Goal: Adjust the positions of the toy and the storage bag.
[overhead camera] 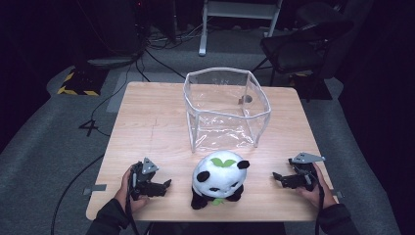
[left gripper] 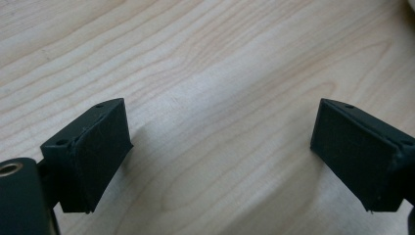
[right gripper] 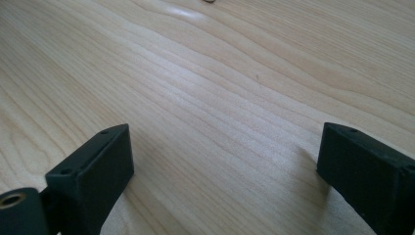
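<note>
Panda toy (overhead camera: pixel 219 179) sits between left gripper (overhead camera: pixel 166 185) and right gripper (overhead camera: pixel 277 177), both jaws apart, empty; clear bin (overhead camera: pixel 226 108) just behind.

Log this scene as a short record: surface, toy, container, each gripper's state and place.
surface: light wooden table
toy: plush panda, upright near the table's front edge, green leaf on its head
container: clear plastic bin with white frame, open top, behind the panda, apart from it
left gripper: open, nothing between the jaws, left of the panda, not touching
right gripper: open, nothing between the jaws, right of the panda, not touching
</note>
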Demonstrator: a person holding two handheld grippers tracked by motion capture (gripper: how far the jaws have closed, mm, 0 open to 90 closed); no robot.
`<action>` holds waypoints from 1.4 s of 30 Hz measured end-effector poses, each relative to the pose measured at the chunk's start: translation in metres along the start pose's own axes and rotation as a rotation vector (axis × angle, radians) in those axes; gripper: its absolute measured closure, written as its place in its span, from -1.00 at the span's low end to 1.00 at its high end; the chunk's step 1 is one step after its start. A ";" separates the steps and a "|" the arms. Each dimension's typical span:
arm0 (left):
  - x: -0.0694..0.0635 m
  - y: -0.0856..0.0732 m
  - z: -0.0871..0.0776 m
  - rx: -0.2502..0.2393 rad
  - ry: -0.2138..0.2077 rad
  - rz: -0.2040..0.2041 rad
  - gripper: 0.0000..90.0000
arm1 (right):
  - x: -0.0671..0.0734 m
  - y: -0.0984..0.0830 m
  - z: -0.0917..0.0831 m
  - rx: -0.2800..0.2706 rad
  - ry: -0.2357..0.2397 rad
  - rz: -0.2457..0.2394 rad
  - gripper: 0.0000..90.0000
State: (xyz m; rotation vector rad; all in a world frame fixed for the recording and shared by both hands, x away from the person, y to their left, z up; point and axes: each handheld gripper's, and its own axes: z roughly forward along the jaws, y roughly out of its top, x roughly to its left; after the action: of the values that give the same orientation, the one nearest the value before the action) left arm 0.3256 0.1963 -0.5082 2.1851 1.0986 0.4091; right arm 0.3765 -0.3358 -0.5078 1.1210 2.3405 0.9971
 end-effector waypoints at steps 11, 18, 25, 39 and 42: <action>-0.019 -0.009 -0.007 -0.002 -0.085 0.089 -0.83 | 0.013 -0.001 -0.011 0.004 0.074 -0.054 -0.63; -0.031 -0.009 -0.007 0.000 -0.110 0.117 -0.83 | 0.053 0.020 -0.016 -0.055 0.187 -0.117 -0.63; -0.040 -0.003 -0.001 0.009 -0.128 0.138 -0.90 | 0.090 0.031 -0.011 -0.054 0.279 -0.209 -0.63; -0.061 0.014 0.015 0.020 -0.147 0.157 -0.99 | 0.136 0.042 0.000 -0.070 0.353 -0.254 -0.64; -0.063 0.016 0.017 0.021 -0.147 0.157 -0.99 | 0.141 0.044 0.007 -0.067 0.352 -0.251 -0.64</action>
State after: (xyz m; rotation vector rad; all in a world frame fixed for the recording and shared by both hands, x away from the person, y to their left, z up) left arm 0.3067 0.1322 -0.5090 2.2890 0.8593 0.3004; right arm 0.3166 -0.2033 -0.4837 0.6450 2.6122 1.2460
